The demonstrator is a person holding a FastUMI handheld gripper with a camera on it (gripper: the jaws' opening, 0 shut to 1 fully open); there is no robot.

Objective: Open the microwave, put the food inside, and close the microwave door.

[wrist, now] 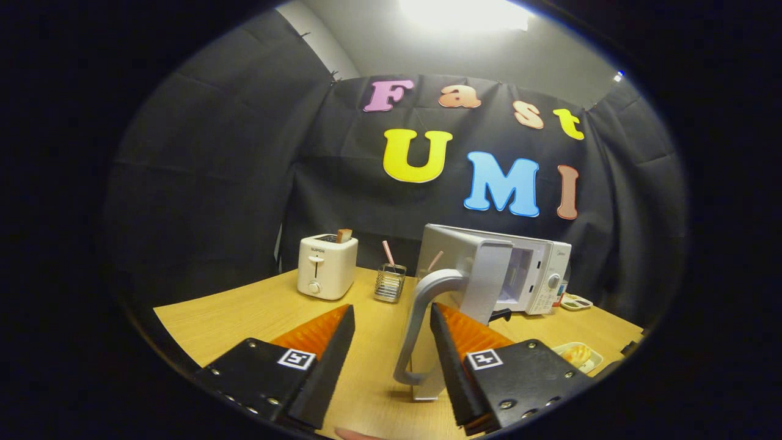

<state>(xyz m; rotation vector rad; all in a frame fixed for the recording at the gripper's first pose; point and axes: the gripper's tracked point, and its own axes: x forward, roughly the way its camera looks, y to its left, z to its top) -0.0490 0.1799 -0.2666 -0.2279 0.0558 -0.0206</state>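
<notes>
the microwave (pixel 537 275) is the thing to steer by; it stands toward the back of the wooden table (pixel 214 318), its door (pixel 470 275) swung wide out toward the gripper (pixel 391 318). far to its left sits a white toaster (pixel 327 266) with a slice of bread poking up, and between the toaster and the microwave a small wire holder (pixel 390 282) with a striped straw. the gripper's fingers stand well apart; the door's curved handle (pixel 421 324) hangs in the gap, hard against the right finger, while the left finger is clear of it, so nothing is clamped. the food (pixel 577 353) lies in a pale tray in front of the microwave and to its right, near the table's edge, not yet inside. behind that, just right of the microwave, sits a little dish (pixel 577 302).

the risk, as i judge it, is the right finger snagging the handle as it pulls away and dragging the door partway shut. swinging right for the tray could also clip the door's edge. open tabletop lies left of the door, the safest way out.
</notes>
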